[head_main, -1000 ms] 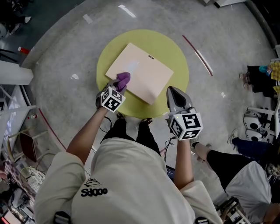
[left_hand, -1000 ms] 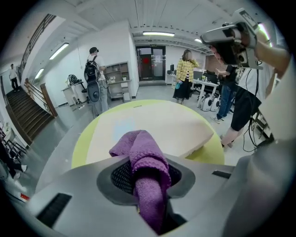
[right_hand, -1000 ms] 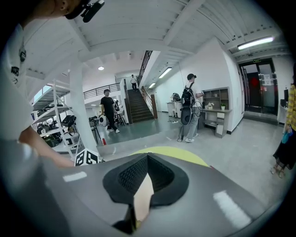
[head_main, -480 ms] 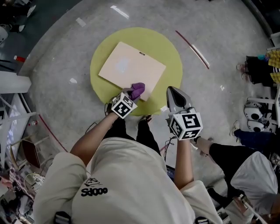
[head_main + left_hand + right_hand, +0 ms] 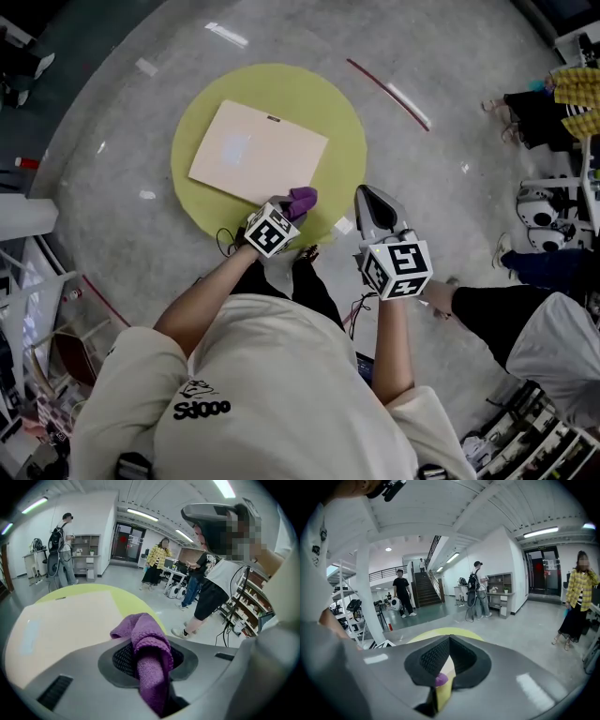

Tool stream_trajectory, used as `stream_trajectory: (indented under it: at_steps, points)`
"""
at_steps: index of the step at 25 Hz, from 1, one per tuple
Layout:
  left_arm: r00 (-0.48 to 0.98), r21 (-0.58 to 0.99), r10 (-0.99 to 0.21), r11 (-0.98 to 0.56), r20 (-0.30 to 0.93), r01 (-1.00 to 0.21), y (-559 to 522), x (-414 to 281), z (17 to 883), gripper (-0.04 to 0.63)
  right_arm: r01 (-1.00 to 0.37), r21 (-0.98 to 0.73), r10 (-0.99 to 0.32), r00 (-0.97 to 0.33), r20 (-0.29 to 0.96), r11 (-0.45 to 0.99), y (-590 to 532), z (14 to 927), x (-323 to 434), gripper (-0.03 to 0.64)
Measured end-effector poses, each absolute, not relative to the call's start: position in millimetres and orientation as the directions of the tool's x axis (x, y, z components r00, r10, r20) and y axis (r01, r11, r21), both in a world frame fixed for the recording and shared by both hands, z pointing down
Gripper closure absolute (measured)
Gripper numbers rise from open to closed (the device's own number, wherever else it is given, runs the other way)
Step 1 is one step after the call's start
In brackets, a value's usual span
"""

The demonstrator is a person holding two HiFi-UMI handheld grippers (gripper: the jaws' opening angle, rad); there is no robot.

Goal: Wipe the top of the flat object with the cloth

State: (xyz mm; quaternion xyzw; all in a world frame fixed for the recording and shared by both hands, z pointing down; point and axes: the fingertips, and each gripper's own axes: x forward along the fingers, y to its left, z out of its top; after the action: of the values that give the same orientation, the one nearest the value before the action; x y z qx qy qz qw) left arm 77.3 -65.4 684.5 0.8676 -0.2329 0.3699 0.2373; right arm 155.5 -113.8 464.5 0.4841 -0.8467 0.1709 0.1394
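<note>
A beige flat board lies on a round yellow-green table. My left gripper is shut on a purple cloth, which sits at the board's near right corner by the table's near rim. In the left gripper view the cloth bunches out between the jaws, with the board spread out ahead and to the left. My right gripper hovers to the right of the cloth, just off the table's near right edge; its jaws stand together with nothing in them, and only a thin slit shows in the right gripper view.
The table stands on a grey floor with a red strip at the back right. A person in dark trousers stands close on the right. White machines and shelving sit at the right edge, racks at the left.
My left gripper has swept the cloth from the board's near left edge along to its near right corner. The right gripper has held its place.
</note>
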Motion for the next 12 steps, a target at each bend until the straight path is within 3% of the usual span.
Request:
stream_trajectory:
  at_steps: [12]
  points:
    - [0.614,0.055,-0.544,-0.721,0.572,-0.69,-162.2,33.9,588.9,0.495,-0.853,-0.08,-0.797,-0.511,0.322,0.515,-148.5,420.5,155.3,0.607]
